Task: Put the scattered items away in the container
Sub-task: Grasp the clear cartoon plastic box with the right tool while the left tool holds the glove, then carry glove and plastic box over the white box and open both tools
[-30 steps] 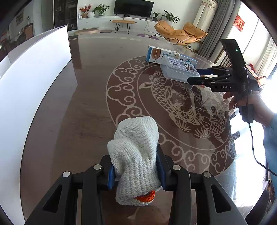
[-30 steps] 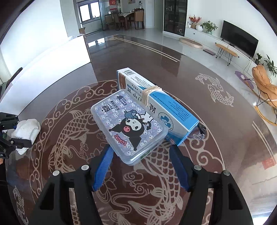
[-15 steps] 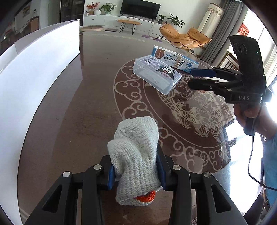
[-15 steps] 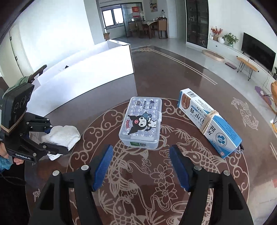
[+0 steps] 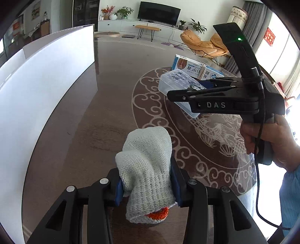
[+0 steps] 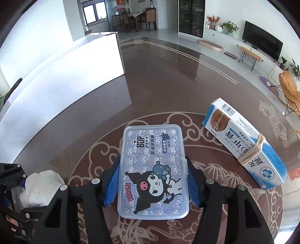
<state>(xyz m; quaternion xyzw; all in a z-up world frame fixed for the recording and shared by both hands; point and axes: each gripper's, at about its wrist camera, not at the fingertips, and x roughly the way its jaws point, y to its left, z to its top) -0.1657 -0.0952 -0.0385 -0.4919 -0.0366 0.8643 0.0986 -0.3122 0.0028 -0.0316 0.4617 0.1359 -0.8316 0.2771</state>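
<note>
A dark glossy desk [image 6: 159,90] bears pale cloud and fish patterns. Beyond it stand a black television [image 5: 159,13], potted plants [image 5: 122,12] and an orange lounge chair [image 5: 203,44].

- Two grippers are seen: the left gripper [image 5: 146,185] and the right gripper [image 6: 151,184].
- One knitted glove [image 5: 146,165], white with an orange cuff, is counted.
- One clear plastic floss-pick box [image 6: 152,172] with a cartoon lid is counted.
- One blue-and-white carton [image 6: 245,142], bound by one rubber band [image 6: 252,152], is counted.
- One white container [image 5: 37,90] is counted.
- One table [image 5: 112,84] is counted.
- One hand [image 5: 270,140] is seen.
</note>
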